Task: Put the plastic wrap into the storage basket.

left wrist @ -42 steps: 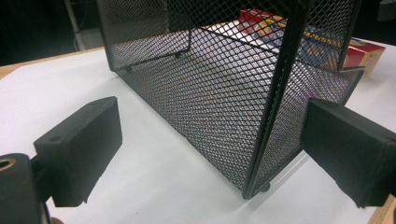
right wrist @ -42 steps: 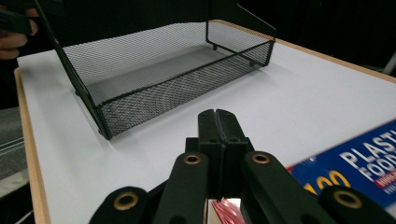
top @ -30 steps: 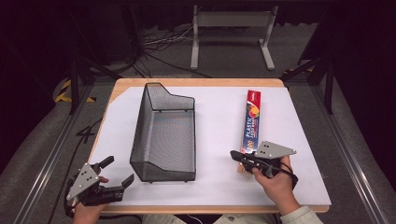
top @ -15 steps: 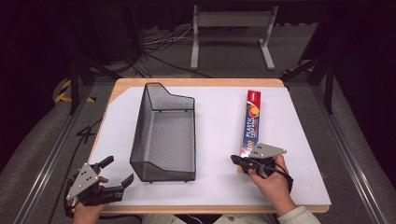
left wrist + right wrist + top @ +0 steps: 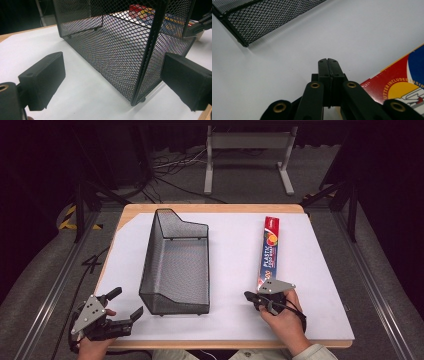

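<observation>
A black wire-mesh basket (image 5: 175,265) stands lengthwise on the white table top (image 5: 230,320), left of centre. A long red and blue plastic-wrap box (image 5: 270,251) lies to its right, pointing away from me. My left gripper (image 5: 127,303) rests at the table's near left corner, open wide. Its jaws frame the basket's near corner (image 5: 147,62) without touching it. My right gripper (image 5: 251,297) is shut with nothing in it and sits just left of the box's near end (image 5: 397,85). Its closed fingertips (image 5: 328,62) hover low over the bare table top.
The table stands on grey carpet, with metal rails along both sides. Cables and a white metal stand (image 5: 247,150) are on the floor beyond the far edge. White surface lies between basket and box (image 5: 232,260).
My right hand has drifted slightly left and nearer to me at the box's near end. The left gripper, basket and box have stayed put.
</observation>
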Demonstrator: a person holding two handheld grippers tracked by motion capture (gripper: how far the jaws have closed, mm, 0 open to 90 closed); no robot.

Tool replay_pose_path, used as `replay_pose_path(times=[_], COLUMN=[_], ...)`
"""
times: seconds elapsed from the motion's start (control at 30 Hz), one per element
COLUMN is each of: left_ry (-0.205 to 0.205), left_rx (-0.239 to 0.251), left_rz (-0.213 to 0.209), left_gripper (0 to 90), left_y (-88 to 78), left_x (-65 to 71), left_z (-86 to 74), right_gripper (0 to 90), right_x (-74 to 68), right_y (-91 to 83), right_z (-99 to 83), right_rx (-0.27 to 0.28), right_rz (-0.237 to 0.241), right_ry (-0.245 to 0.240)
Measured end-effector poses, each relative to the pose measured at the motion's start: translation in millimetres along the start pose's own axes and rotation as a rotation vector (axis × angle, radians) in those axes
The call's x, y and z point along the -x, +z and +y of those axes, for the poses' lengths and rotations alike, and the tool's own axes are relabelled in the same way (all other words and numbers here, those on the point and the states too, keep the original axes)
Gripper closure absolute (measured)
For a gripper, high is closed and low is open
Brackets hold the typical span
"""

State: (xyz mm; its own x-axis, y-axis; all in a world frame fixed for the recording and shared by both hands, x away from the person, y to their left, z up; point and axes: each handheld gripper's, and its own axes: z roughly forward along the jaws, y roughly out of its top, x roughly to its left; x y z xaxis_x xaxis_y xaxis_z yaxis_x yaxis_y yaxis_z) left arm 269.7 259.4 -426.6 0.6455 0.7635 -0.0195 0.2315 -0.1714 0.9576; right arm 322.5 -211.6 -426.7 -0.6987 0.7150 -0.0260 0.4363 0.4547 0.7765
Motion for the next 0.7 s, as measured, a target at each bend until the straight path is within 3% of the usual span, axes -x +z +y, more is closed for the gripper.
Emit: replay_pose_path(times=[0.4,0.7], left_ry=[0.002,0.001], left_rx=[0.001,0.000], left_rz=[-0.002,0.000], left_gripper=[6.7,6.7], left_y=[0.6,0.6], left_x=[-0.2,-0.3], left_z=[0.3,0.7], right_gripper=[90.0,90.0], right_x=[-2.3,13.0], right_y=[-11.6,-33.4], right_z=[0.2,-12.6], right_rx=[-0.056,-0.088], right_rz=[-0.070,-0.090], right_ry=[0.026,0.083])
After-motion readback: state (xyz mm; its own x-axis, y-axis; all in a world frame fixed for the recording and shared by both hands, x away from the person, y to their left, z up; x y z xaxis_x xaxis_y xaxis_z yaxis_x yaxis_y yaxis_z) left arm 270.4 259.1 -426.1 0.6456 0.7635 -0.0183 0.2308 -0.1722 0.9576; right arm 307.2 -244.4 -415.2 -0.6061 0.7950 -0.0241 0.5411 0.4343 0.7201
